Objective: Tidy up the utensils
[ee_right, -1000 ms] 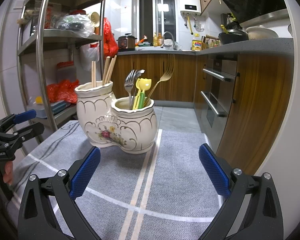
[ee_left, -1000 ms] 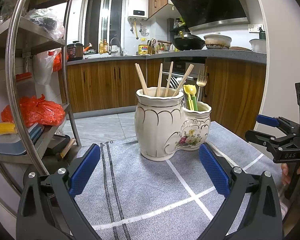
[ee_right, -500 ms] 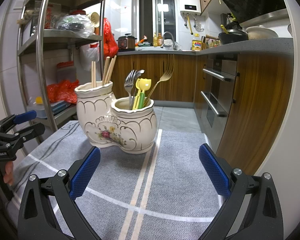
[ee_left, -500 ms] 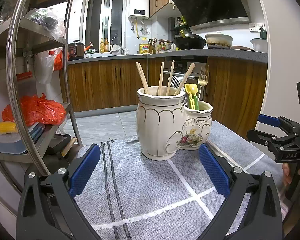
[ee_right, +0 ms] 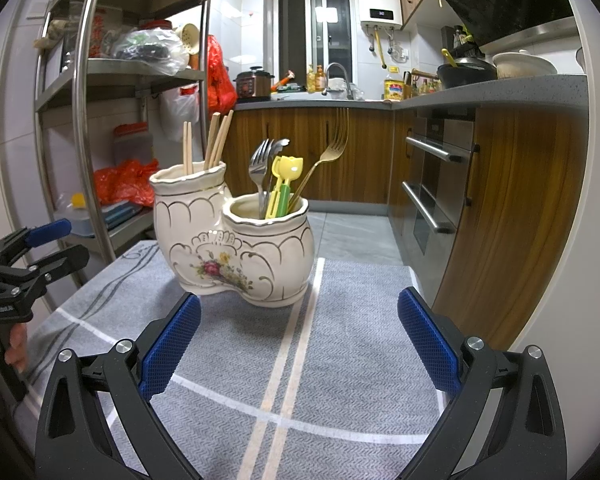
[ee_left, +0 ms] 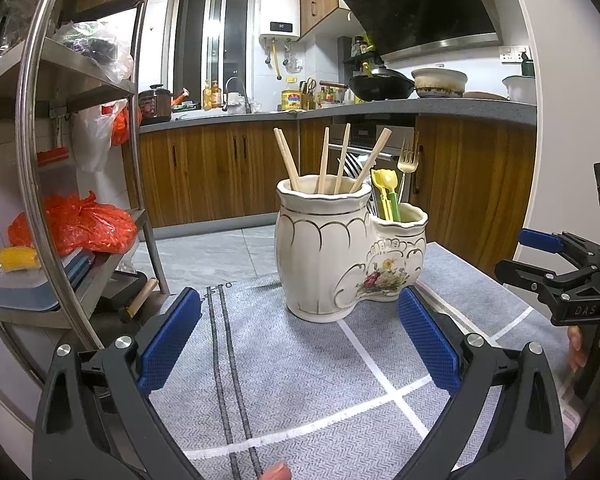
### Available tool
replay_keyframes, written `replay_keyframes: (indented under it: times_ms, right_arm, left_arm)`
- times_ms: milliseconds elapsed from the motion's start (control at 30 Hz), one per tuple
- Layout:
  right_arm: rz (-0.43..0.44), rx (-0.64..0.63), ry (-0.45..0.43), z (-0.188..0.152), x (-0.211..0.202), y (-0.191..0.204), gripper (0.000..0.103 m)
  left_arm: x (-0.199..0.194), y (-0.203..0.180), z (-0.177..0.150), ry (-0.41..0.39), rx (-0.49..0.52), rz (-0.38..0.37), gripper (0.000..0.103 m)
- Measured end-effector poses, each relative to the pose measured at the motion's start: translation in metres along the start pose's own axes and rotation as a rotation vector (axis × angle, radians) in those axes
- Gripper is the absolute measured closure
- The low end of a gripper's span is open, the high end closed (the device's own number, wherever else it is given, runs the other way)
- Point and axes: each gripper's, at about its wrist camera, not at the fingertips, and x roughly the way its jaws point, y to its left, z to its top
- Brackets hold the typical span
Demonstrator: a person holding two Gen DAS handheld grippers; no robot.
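Utensils: all stowed upright in a two-compartment ceramic holder (ee_right: 236, 248), cream with gilt scallops and a floral motif, standing on a grey woven mat (ee_right: 340, 360) toward its far edge, beside the pale double stripe. Tall compartment (ee_left: 322, 248): wooden chopsticks (ee_left: 332, 160), fanned against the rim; the exact count is unclear. Short compartment (ee_right: 272, 248): silver fork (ee_right: 257, 168), a second silver piece behind it whose type cannot be told, gold fork (ee_right: 324, 160), and a yellow-and-green plastic utensil (ee_right: 284, 184). Loose items: none visible on the mat in either view. Task status, as a judgement: sorting appears complete or nearly so, with chopsticks kept apart from the forks and nothing left to place within sight. Left gripper (ee_left: 300, 344): jaws wide apart, holding nothing, hovering near the mat's near edge, aimed at the holder and short of it. Right gripper (ee_right: 300, 344): jaws likewise spread, empty, near the mat's near edge, clear of the holder. Background: steel shelving rack (ee_right: 80, 120), wooden kitchen cabinets (ee_right: 340, 152).
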Motion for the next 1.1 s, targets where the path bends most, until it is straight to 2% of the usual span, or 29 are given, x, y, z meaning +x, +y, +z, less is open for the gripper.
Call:
replay_keyframes:
  times_ms: [633, 833, 1100]
  right_arm:
    - [-0.003, 0.007, 0.004, -0.003, 0.002, -0.001, 0.005]
    - [-0.002, 0.006, 0.007, -0.003, 0.003, -0.001, 0.005]
    - [-0.002, 0.009, 0.006, -0.003, 0.003, -0.001, 0.005]
  left_arm:
    - [-0.002, -0.004, 0.000, -0.010, 0.007, 0.020, 0.006]
    - [-0.011, -0.003, -0.001, -0.066, 0.002, 0.009, 0.006]
    - [-0.005, -0.004, 0.001, -0.033, 0.006, 0.021, 0.006]
